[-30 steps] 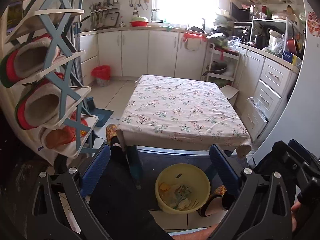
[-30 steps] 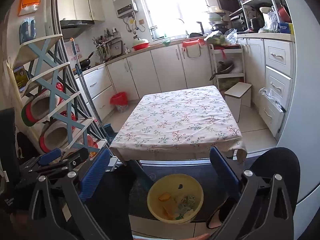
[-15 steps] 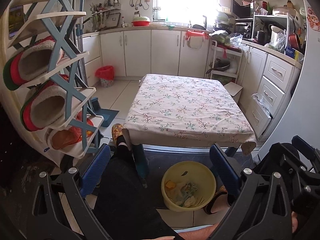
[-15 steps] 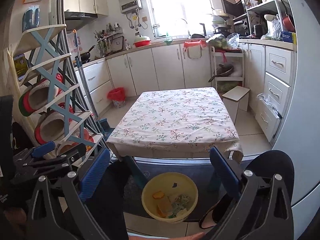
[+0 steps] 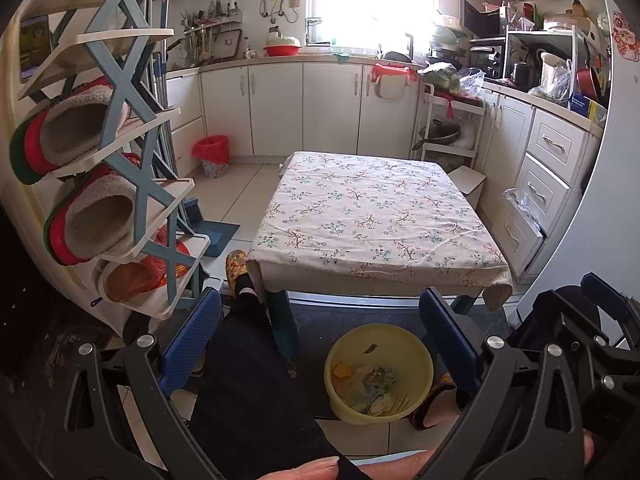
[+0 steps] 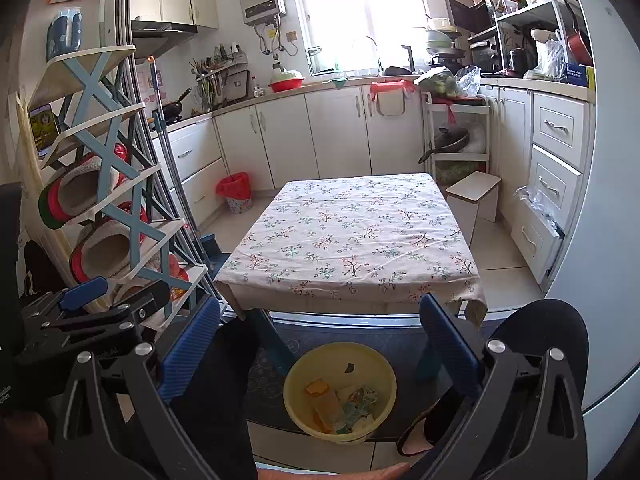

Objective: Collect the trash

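**Trash sitting in yellow bin, both claws wide & empty**

Trash (image 5: 370,388) is lying in the yellow bin (image 5: 416,352) on the floor, just in front of the table (image 5: 376,216), btw the person's feet. In the right view the same bin (image 6: 380,364) is showing an orange scrap, a pale wrapper and some printed packaging at the bottom, plus one small dark bit stuck on the inner wall. Exact items too small to tell.

Left gripper (image 5: 320,340) is hovering above the floor w/ blue pads spread wide, nothing btw them. Its left pad (image 5: 192,340) is sitting over the person's dark trouser leg; the right pad is overlapping the bin's right rim in the frame. Right gripper (image 6: 320,344) is doing the same: jaws wide apart, holding nothing, bin showing low in the gap btw the pads (image 6: 448,344).

Table is wearing a floral cloth (image 6: 352,236), top bare. Slippers (image 5: 236,266) are showing on both feet, one beside the table leg, one just right of the bin.

Shoe rack (image 5: 120,152) is standing at left w/ red-trimmed slippers on its shelves. Red-lined bin (image 5: 214,156) is sitting by the far cabinets, well apart from the table. White stool (image 6: 474,198) is standing just beside the table's far right corner. Counter at right is crowded w/ pots, bags & appliances.
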`<action>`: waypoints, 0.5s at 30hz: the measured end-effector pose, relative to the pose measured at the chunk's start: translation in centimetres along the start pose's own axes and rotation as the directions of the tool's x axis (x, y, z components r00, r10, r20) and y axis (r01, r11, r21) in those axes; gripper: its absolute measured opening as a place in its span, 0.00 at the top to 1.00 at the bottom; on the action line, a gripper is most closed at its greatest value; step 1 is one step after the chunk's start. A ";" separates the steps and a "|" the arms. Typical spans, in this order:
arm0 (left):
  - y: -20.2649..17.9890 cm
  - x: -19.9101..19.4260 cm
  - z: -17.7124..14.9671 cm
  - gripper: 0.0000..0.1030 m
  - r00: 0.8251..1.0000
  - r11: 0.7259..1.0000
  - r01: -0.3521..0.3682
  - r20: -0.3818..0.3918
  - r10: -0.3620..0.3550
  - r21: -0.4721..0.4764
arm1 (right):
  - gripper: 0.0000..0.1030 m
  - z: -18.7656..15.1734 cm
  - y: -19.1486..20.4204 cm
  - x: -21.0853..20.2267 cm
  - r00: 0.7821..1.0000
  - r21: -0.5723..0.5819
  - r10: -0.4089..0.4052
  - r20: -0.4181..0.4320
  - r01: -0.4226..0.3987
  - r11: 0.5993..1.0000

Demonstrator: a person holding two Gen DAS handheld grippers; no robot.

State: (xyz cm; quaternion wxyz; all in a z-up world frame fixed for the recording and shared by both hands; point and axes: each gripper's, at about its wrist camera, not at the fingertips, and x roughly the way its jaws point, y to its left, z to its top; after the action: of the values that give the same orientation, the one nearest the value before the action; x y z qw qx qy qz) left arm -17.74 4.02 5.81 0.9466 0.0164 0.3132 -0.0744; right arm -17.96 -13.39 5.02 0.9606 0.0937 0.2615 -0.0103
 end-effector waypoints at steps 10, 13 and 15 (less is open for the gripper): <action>0.1 -0.1 0.1 0.07 1.000 1.000 0.006 0.008 -0.006 0.001 | 0.07 0.1 -0.1 -0.1 1.000 0.004 0.000 0.004 0.000 1.000; 0.1 -0.2 0.2 0.07 1.000 1.000 0.003 0.011 -0.003 0.000 | 0.07 0.1 -0.1 -0.2 1.000 0.005 -0.001 0.004 0.001 1.000; 0.1 -0.3 0.2 0.07 1.000 1.000 0.003 0.013 -0.003 0.000 | 0.07 0.1 -0.1 -0.2 1.000 0.005 -0.001 0.005 0.001 1.000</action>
State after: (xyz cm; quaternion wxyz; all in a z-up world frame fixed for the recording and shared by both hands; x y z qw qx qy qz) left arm -17.88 4.13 6.15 0.9485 0.0152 0.3071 -0.0761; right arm -18.09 -13.53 5.21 0.9611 0.0958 0.2589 -0.0116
